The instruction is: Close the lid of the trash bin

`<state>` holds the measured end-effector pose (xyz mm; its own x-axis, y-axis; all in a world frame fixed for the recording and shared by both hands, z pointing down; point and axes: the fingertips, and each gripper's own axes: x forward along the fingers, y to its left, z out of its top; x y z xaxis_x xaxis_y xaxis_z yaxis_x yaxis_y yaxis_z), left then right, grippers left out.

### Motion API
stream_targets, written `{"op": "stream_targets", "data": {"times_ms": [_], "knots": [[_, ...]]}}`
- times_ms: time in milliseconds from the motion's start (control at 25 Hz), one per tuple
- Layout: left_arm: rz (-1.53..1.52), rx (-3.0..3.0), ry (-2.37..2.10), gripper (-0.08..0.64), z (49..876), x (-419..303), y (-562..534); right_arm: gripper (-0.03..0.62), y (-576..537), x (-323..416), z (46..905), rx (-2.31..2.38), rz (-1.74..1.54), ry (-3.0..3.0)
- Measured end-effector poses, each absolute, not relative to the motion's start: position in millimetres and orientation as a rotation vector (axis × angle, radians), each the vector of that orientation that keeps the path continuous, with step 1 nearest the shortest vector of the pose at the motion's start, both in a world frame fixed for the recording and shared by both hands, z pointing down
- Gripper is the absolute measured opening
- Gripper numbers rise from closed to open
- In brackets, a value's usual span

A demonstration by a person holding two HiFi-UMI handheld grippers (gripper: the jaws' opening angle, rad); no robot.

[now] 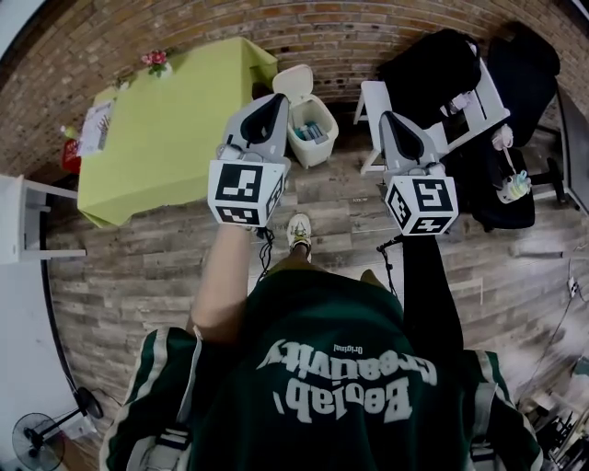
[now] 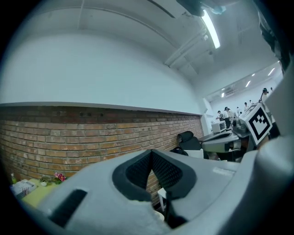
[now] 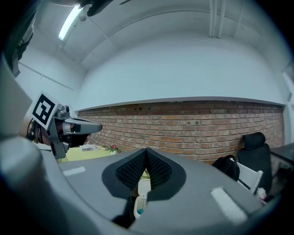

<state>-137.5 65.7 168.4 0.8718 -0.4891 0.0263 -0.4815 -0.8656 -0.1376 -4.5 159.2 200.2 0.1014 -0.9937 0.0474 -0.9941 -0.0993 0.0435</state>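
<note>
Lid of white trash bin is up; prob light, stiff plastic, so nudge its top edge fwd. Left gripper & right gripper: jaws pressed together, empty.

A white bin stands on the wood floor by the brick wall, between a green counter and a white chair. Its lid is raised, and bluish things lie inside. The left claw and right claw are held up side by side, pointing toward the wall, with nothing in either. Flowers and papers sit on the counter. A black bag rests on the chair. A shoe shows below the claws.
</note>
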Motion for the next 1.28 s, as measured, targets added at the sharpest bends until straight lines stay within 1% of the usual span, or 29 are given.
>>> {"op": "stream_targets", "data": {"times_ms": [760,1280], "knots": [[-0.102,-2.968,0.686,0.008,178.3,-96.4,-108.0,0.011,-11.1,17.0,210.4,2.3,0.076,-2.025],[-0.115,-2.989,0.675,0.008,191.8,-79.7,-165.0,0.011,-70.8,30.3,225.0,2.286,0.109,-2.013]]}}
